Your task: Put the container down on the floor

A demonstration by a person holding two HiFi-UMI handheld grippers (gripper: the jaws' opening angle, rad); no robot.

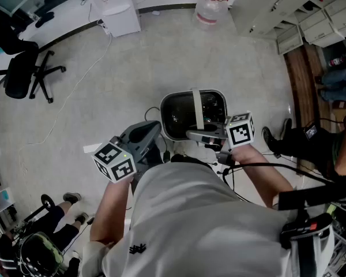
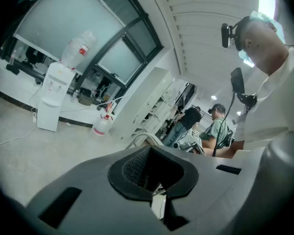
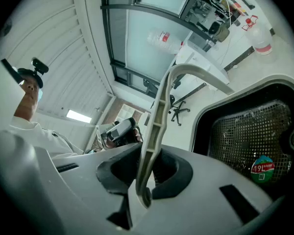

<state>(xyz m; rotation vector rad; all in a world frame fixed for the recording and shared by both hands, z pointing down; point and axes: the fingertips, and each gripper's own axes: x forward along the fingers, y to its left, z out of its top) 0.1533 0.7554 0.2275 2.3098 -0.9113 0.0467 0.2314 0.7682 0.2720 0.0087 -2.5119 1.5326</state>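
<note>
The container (image 1: pixel 172 115) is a pale bin with a dark mesh inside and a pale handle (image 1: pixel 196 107) arching over its top. It hangs above the grey floor in front of the person. My right gripper (image 1: pixel 206 136) is shut on the handle at its near end. In the right gripper view the handle (image 3: pixel 159 106) runs up from between my right gripper (image 3: pixel 144 175) and the container's dark mesh (image 3: pixel 245 131) lies to the right. My left gripper (image 1: pixel 145 134) is held to the left of the container, apart from it. In its own view my left gripper (image 2: pixel 154 175) looks shut with nothing held.
A white water dispenser (image 1: pixel 112 7) and a water bottle (image 1: pixel 210 7) stand at the far wall. An office chair (image 1: pixel 26 71) is at the far left and white cabinets (image 1: pixel 303 16) at the far right. People stand at the lower left (image 1: pixel 57 215) and right (image 1: pixel 311 137).
</note>
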